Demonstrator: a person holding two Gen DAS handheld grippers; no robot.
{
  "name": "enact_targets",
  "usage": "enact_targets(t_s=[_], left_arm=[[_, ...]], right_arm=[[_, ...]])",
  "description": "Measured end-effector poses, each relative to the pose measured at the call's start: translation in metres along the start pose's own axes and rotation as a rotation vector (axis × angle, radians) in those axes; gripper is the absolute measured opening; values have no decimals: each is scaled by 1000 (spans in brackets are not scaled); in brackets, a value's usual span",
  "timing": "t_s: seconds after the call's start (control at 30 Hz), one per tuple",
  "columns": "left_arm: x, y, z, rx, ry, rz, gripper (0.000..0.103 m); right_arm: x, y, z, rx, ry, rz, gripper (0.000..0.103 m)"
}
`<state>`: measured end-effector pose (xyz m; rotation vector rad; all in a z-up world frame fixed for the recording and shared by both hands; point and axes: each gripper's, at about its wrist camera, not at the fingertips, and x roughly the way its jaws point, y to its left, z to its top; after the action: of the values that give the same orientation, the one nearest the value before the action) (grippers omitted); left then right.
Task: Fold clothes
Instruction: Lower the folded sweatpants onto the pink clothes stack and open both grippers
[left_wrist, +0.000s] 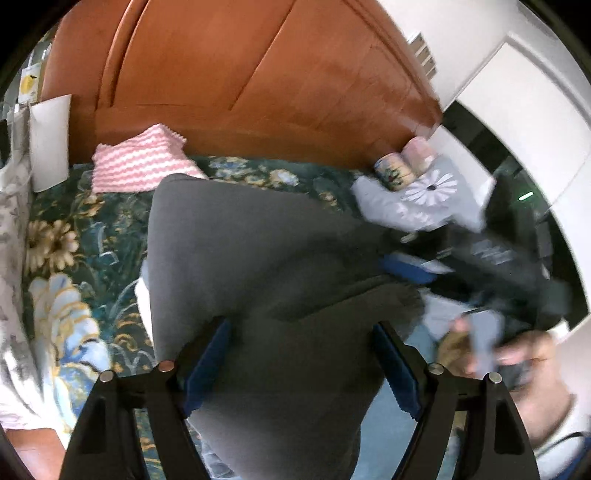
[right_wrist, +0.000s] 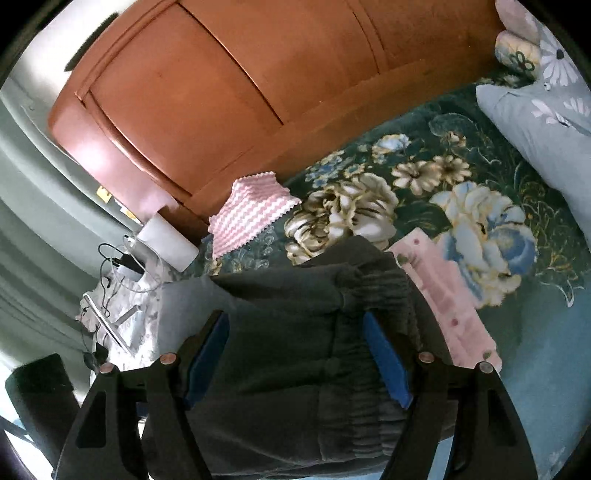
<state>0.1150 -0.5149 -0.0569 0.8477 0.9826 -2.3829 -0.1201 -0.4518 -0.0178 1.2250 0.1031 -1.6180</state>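
Blue-padded black fingers of the left gripper (left_wrist: 301, 365) fill the bottom of the left wrist view, spread wide with nothing pinched, hovering over the dark grey soft fabric garment (left_wrist: 258, 266) that takes up the middle of that frame. Same story in the right wrist view: the right gripper (right_wrist: 295, 360) sits at the bottom of the frame with its fingers apart, the gathered elastic band of the garment (right_wrist: 369, 369) running between them, so it looks like sweatpants or similar. My guess is both tools are parked over opposite ends to line up a grab for a fold, no grip made yet. The garment lies on the dark green floral bedspread (right_wrist: 461, 155), which makes sense as a flat, soft folding surface. Upper left in the left wrist view there's a pink-and-white zigzag knit cloth (left_wrist: 136, 166) up against the orange-brown wooden headboard (left_wrist: 240, 74), probably set aside out of the way. A pale pink flat strip (right_wrist: 443, 295) lies just beside the garment on the right of the right wrist view; can't tell what it is. A pale blue daisy-print pillow (right_wrist: 546, 125) sits upper right.
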Motion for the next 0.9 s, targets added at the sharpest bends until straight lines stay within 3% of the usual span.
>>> enact_targets(t_s=[0.2,0.33,0.4,0.53,0.6,0.7,0.77,0.9], left_arm=[[-41,-11,-9,23,-29,28,82],[-68,-22,-29,50,-60,23,83],[-75,-25,-44,57,-57,33,87],[-68,-21,-68,56,5,94,93],[-61,-17,-76,36,37,120,93],[-53,-14,-84,10,54,123,98],[-50,-14,-88,10,53,135,103],[-46,-14,-94,46,59,148,103]], right_arm=[[-53,37,-12,-84,-92,87,76],[-74,45,-30,-146,-82,-6,77],[-81,43,-45,-157,-66,-54,77],[-82,36,-77,-208,-27,-156,83],[-76,35,-90,-231,3,-190,92],[-67,34,-103,-250,31,-235,97],[-60,34,-108,-249,47,-277,98],[-50,33,-116,-245,51,-352,98]])
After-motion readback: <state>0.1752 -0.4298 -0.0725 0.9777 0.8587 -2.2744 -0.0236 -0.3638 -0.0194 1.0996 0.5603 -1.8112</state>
